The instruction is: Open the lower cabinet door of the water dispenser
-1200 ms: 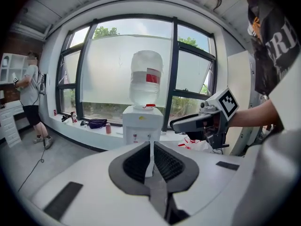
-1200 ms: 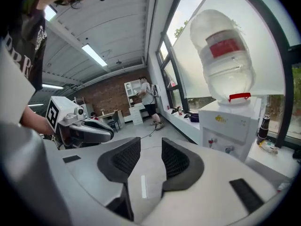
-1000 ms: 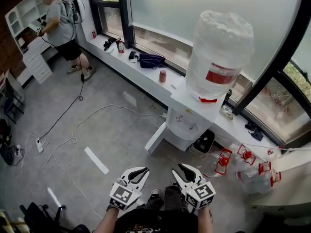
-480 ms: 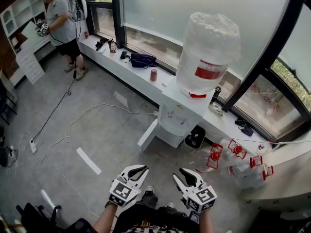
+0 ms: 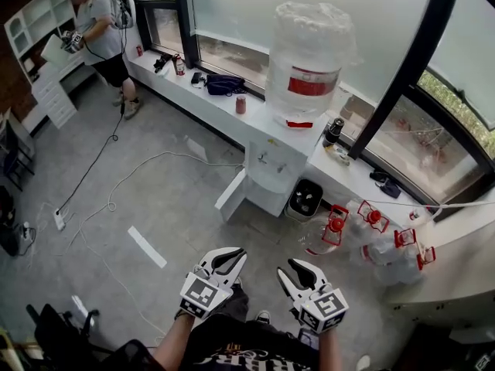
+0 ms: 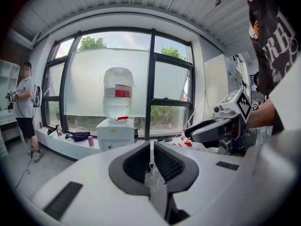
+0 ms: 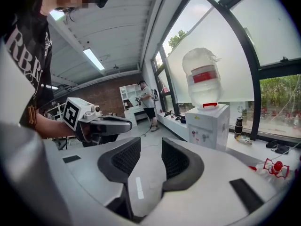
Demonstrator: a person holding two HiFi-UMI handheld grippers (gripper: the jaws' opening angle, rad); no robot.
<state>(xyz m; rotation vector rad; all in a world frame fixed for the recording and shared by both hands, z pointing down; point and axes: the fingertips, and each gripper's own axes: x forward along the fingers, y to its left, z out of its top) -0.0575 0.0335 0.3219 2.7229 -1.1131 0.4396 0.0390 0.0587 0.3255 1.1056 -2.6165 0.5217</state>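
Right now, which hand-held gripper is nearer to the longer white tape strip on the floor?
Left. In the head view, the left hand-held gripper hangs to the lower right of the longer white tape strip; the right hand-held gripper is farther right, beyond the left one.

Grey floor (image 5: 178, 207), tall dark-framed windows (image 5: 232, 14) above a white ledge (image 5: 209, 105), white shelving (image 5: 31, 22) by a brick wall (image 7: 101, 91)
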